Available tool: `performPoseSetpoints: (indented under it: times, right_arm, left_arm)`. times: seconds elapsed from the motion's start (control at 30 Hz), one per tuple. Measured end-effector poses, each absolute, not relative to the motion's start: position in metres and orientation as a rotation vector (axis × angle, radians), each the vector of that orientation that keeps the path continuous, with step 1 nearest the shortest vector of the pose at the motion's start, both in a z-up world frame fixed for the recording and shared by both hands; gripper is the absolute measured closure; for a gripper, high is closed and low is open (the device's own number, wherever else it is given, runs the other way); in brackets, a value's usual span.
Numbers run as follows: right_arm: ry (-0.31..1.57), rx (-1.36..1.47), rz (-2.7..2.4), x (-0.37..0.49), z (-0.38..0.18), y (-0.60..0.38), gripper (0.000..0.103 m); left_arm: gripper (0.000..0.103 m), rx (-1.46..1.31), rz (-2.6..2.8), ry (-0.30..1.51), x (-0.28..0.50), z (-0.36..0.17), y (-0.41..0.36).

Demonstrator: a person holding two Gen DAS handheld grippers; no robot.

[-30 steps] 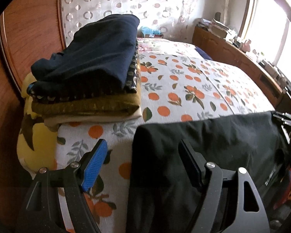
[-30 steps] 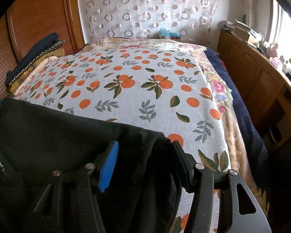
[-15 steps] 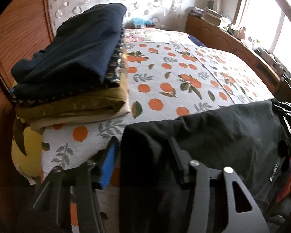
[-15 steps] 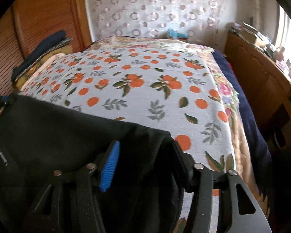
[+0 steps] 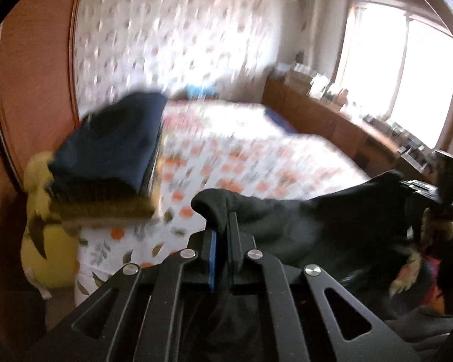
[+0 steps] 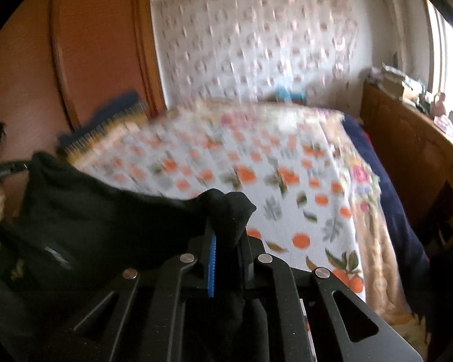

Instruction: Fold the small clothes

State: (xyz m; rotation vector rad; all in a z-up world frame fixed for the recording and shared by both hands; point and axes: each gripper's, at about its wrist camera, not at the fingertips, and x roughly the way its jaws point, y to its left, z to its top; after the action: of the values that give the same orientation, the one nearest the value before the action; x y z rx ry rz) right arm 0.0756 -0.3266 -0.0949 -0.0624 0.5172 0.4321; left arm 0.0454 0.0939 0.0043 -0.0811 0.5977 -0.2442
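A black garment [image 5: 332,229] hangs stretched in the air over the near edge of the bed, held by both corners. In the left wrist view my left gripper [image 5: 223,226] is shut on its left corner, with a fold of cloth bunched over the fingertips. In the right wrist view my right gripper [image 6: 226,235] pinches the other corner of the black garment [image 6: 105,220]; its jaws are closing on the cloth. The right gripper [image 5: 438,187] also shows at the far end of the garment in the left wrist view. Both pictures are blurred.
A stack of folded clothes [image 5: 111,157] with a navy piece on top sits at the bed's left side, over a yellow pillow [image 5: 45,241]. The orange-print bed cover [image 6: 256,166] stretches ahead. A wooden panel [image 5: 30,75] stands left, a low wooden cabinet [image 6: 407,150] right.
Both grippers went from open around the garment's edge to shut on its corners. They have risen, and the garment has come up off the bed.
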Motion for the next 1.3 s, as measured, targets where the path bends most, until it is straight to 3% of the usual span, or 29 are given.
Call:
performPoseSetpoints:
  times: [0.37,0.63,0.9,1.3]
  right_arm:
    - [0.142,-0.074,0.452,-0.029,0.053,-0.347,0.093]
    - [-0.063,-0.174,0.399,-0.078,0.139,-0.348,0.093]
    - [-0.127,-0.214,0.336,-0.103,0.177,-0.348,0.093]
    - [-0.092,-0.218,0.266,-0.095,0.143,-0.314,0.093]
  left_arm:
    - [0.097,-0.043,-0.221,0.230,-0.030,0.152,0.099]
    - [0.097,-0.004,-0.185,0.068,-0.054,0.214,0.106]
    - [0.097,0.013,-0.191,-0.001,-0.050,0.234,0.101]
    - [0.097,0.000,-0.218,0.013,-0.029,0.221,0.096]
